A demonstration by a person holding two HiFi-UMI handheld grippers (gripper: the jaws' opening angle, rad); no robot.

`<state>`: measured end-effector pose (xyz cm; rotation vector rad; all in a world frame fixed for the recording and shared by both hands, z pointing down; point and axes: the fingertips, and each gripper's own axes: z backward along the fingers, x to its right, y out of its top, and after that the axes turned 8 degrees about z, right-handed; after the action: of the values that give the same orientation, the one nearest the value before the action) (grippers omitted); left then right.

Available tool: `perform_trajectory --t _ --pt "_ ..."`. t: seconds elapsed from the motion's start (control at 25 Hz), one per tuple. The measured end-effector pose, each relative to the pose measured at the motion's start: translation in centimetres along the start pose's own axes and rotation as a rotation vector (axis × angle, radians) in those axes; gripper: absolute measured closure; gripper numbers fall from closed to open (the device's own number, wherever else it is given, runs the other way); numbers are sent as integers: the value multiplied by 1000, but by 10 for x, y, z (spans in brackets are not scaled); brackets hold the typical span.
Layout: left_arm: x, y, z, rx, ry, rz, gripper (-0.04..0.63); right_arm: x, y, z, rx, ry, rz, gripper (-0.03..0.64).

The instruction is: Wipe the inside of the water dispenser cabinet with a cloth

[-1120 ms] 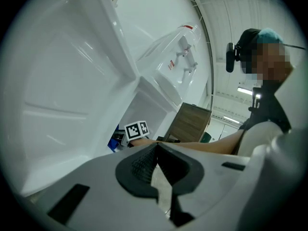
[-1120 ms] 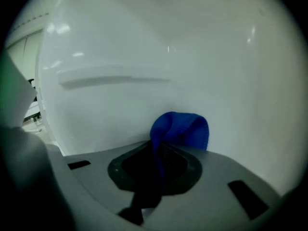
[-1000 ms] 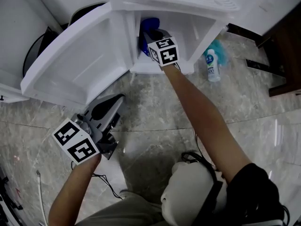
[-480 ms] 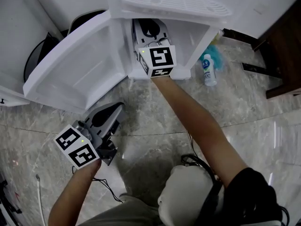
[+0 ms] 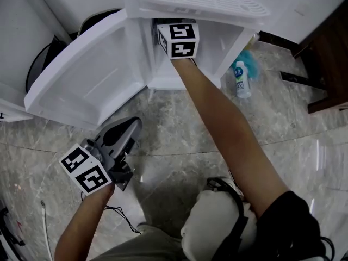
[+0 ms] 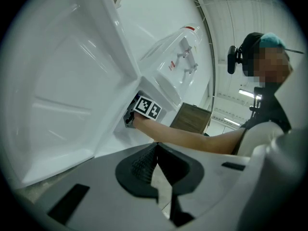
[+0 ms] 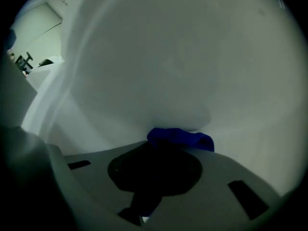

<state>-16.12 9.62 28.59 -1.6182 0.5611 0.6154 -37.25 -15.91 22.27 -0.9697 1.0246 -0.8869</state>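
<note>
- Right gripper [image 7: 166,147] clamps the blue cloth [image 7: 186,139] against the cabinet [image 5: 220,42] inner wall.
- Left gripper [image 6: 155,152]: jaws closed together, empty, outside by the open door's [image 5: 89,78] lower edge.

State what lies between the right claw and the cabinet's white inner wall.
A blue cloth, gripped by the right claw, lies there before the inner wall; the right gripper view shows it.

Floor items, as I see them from the head view. Right of my right gripper [image 5: 178,39]: a white plastic bottle with a blue-green label [image 5: 241,79] on the grey marbled stone floor [image 5: 179,124], just beside a teal fluffy item [image 5: 252,57]. Further right: dark wooden furniture [image 5: 329,53]. Near my left gripper [image 5: 130,125]: a thin black cable [image 5: 122,213].
</note>
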Motion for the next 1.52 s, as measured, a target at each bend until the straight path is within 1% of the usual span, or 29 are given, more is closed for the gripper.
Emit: perform_trajectory --t 0.16,0.36,0.44,0.56,0.68,0.8,0.96,1.04,1.12,1.32,1.52 --pt "-1 -2 1 -2 7 4 589 4 -3 -9 -27 8 5 583" --pt "3 -5 -2 -15 -3 1 589 1 -2 -5 -38 24 18 583" --pt "4 -4 -2 -12 -5 0 589 -5 4 8 -10 26 25 583" --pt "1 -3 -1 -5 -3 9 589 -18 15 34 59 24 39 583" --pt "-2 -3 0 2 0 25 589 -22 20 40 78 28 51 583" --pt "-2 -6 -2 -4 -5 28 589 -18 15 31 50 22 79 583" --pt "-3 -8 -4 -18 -6 15 589 -5 1 6 -43 -9 109 583" --pt "-4 -10 -2 -20 -4 14 589 2 -5 -8 -89 -21 90 583" --pt "-4 -11 -1 -22 -5 13 589 5 -7 -14 -101 -28 67 583" --pt "-2 -11 1 -22 -8 12 589 3 -4 -5 -79 -20 70 583" --pt "0 -10 0 -22 -16 9 589 -17 11 32 5 1 7 583"
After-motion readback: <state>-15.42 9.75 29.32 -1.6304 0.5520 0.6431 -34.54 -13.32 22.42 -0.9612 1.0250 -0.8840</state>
